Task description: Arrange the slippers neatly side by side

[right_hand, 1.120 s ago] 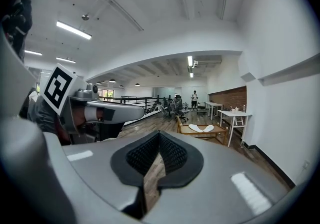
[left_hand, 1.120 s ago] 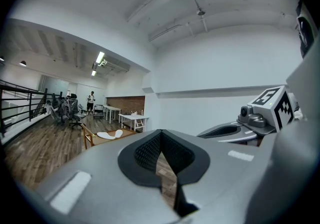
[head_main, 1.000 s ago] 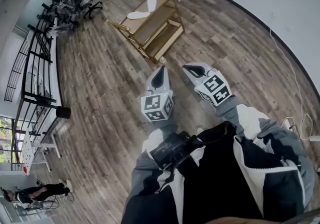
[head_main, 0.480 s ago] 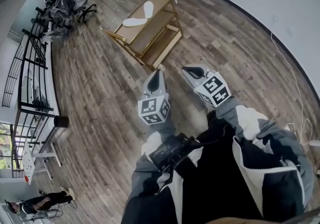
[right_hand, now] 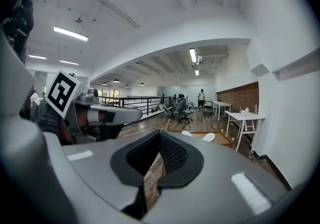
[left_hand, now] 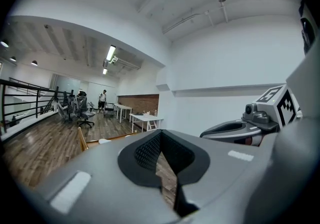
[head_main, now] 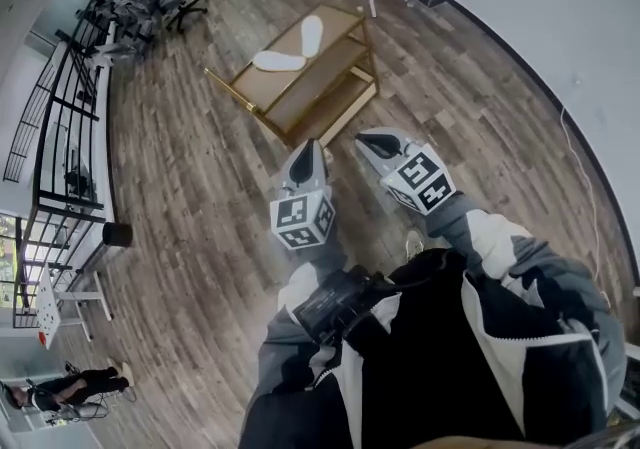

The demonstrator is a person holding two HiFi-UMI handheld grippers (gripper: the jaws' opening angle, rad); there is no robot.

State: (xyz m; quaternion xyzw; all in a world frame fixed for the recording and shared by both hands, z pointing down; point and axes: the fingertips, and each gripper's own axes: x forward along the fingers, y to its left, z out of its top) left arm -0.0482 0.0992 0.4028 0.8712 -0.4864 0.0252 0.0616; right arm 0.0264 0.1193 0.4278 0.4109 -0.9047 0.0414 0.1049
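Head view taken from overhead, aimed steeply down at the wooden floor [head_main: 190, 197], both gripper views set low and nearly level, close behind their own fingers [left_hand: 145, 154], desk [head_main: 340, 29] with white slippers [head_main: 281, 60] shared by all three, seen well ahead.

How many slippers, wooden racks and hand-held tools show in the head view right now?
White slippers: 2
Wooden rack: 1
Tools: 2, the left tool and the right tool, both shut and empty
Total: 5
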